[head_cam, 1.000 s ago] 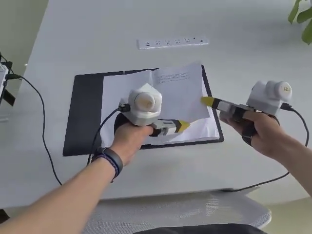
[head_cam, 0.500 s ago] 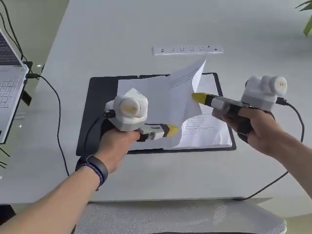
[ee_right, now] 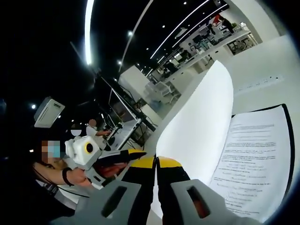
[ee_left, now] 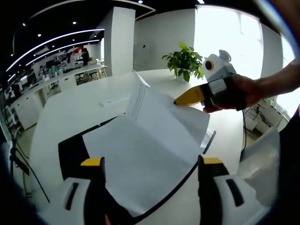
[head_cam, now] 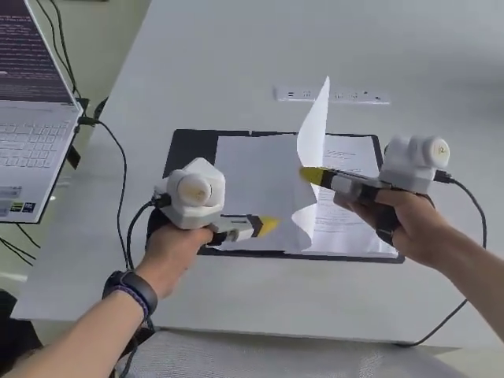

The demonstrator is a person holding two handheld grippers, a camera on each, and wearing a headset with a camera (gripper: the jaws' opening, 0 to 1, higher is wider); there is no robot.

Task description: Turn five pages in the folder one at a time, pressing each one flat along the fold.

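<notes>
the left gripper (ee_left: 152,161) has its jaws wide apart, framing a lifted page (ee_left: 154,126) over the black folder (ee_left: 70,146); the right gripper (ee_left: 190,95) pinches the page's raised edge, with a plant (ee_left: 185,58) behind.

- Table (head_cam: 220,63): pale grey, matt top, broad and plain, front edge nearest the viewer.
- Folder (head_cam: 189,150): black, open, lying flat on the top near the front edge and roughly square to it. White printed sheets inside, with one raised sheet (head_cam: 313,134) standing upright near the fold.
- Power strip (head_cam: 331,95): white, long and narrow, flat on the top beyond the folder's far edge, apart from it and roughly parallel to it.
- Black cable (head_cam: 124,181): left of the folder, curving across the top and over the left edge.
- Second black cable (head_cam: 479,216): right of the folder, bending down toward the front edge.
</notes>
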